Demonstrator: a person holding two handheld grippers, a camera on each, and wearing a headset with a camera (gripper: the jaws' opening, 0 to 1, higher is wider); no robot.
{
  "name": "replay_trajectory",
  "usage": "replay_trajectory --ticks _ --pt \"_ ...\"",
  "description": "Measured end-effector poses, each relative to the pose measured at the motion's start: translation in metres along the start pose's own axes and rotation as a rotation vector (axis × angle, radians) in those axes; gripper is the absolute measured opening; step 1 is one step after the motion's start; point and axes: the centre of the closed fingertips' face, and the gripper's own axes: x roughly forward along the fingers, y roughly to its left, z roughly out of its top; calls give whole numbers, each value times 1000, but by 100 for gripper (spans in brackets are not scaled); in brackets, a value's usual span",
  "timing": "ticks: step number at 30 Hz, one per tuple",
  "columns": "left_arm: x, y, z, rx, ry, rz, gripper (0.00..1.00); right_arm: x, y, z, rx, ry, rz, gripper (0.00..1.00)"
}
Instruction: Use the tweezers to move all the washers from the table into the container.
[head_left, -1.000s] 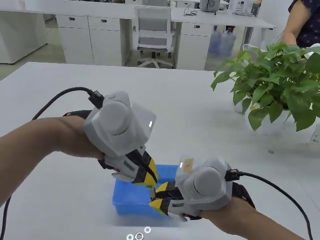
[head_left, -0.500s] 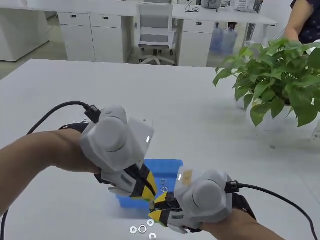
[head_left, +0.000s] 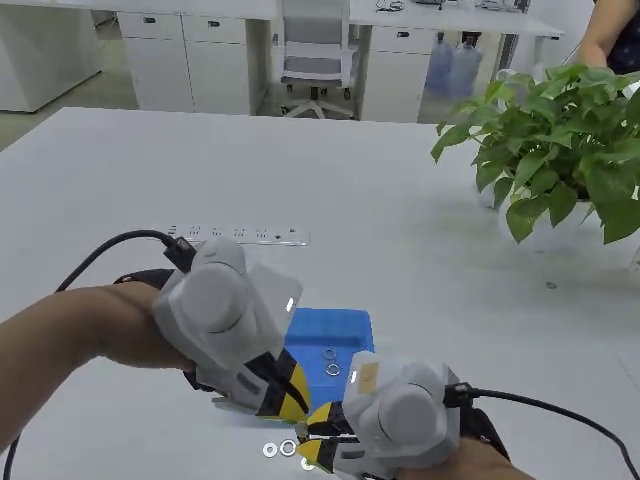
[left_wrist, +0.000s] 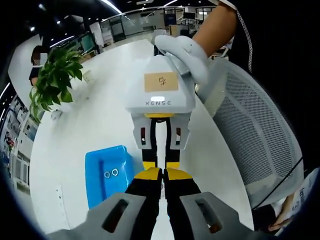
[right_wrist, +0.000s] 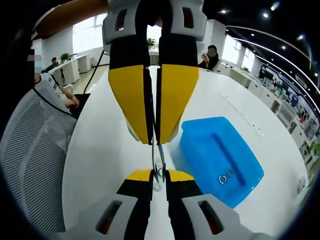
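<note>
The table (head_left: 420, 200) carried the blue container (head_left: 330, 318), far of both grippers. The left gripper (head_left: 292, 398) had its jaws closed on the tweezers (right_wrist: 156, 157). Whether the right gripper (head_left: 318, 440) gripped them was unclear. Loose washers (head_left: 278, 450) lay nearest, so the tips probably needed to straddle one rim squarely.

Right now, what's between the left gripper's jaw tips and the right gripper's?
The tweezers: in the right gripper view their thin metal legs run from the left gripper down into the right gripper.
</note>
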Motion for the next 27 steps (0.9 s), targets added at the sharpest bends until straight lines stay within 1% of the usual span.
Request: replay_trajectory --ticks 8,13,21,22,27 --pt "12 -5 -6 -9 5 -25 5 7 7 -11 24 12 12 11" --pt "15 -6 -7 -12 7 -35 5 9 8 -15 37 15 13 12" --pt "21 -5 -11 -20 10 -44 5 13 8 -20 54 20 20 12" --pt "20 -4 -10 -25 2 -44 5 13 8 -20 59 18 21 12" --pt "20 -2 -10 -31 -2 -43 6 15 7 -21 65 18 25 12"
